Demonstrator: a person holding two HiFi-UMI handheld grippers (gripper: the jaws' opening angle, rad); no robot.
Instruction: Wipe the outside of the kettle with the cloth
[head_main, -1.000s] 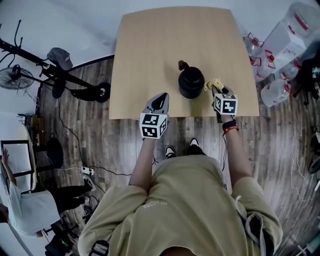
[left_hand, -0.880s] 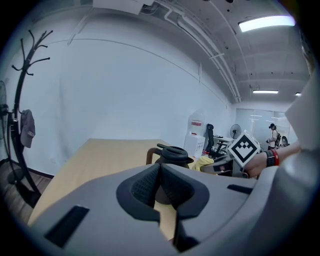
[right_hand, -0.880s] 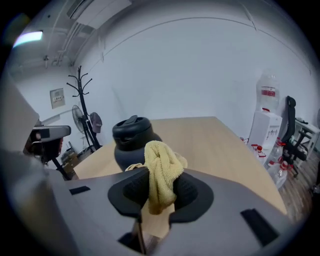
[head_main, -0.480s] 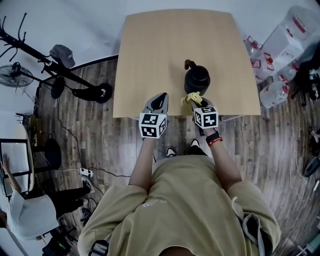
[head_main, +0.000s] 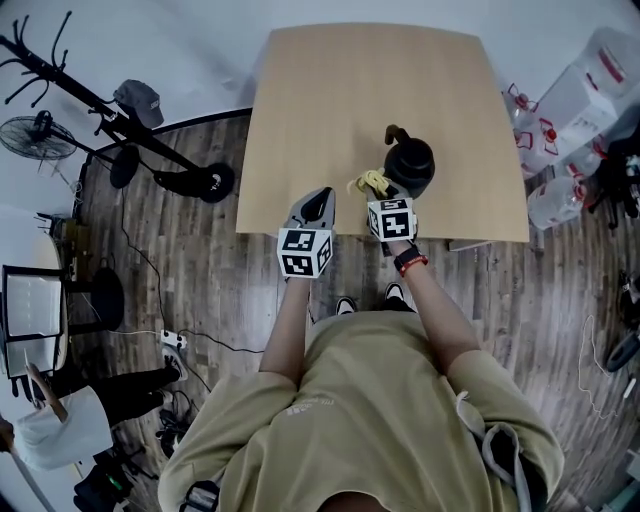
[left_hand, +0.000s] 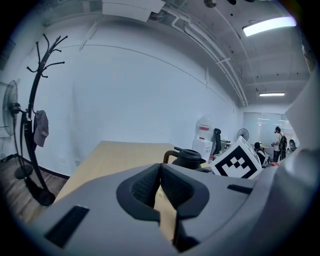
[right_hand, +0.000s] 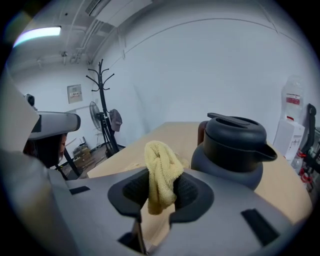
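Right gripper (right_hand: 161, 192): jaws pinch the yellow cloth (right_hand: 161, 172). The cloth is bunched into a fold that stands up out of the jaws. In the head view the cloth (head_main: 370, 183) projects from the tip of the right gripper (head_main: 378, 190).

Kettle (right_hand: 232, 150): dark, lid on, upright on the bench (right_hand: 175, 132). It is just ahead of the right gripper and to its right. In the head view the kettle (head_main: 410, 165) stands immediately beyond the cloth, with its handle on the side away from the gripper. The right gripper view shows the cloth just beside the kettle body. Contact between them cannot be confirmed.

Left gripper (left_hand: 160, 170): jaws pressed together, nothing between them. It is held at the near edge of the bench (head_main: 330, 100), beside and to the left of the right gripper, as the head view shows (head_main: 321, 195). From the left gripper, the kettle (left_hand: 189, 157) lies ahead and to the right.
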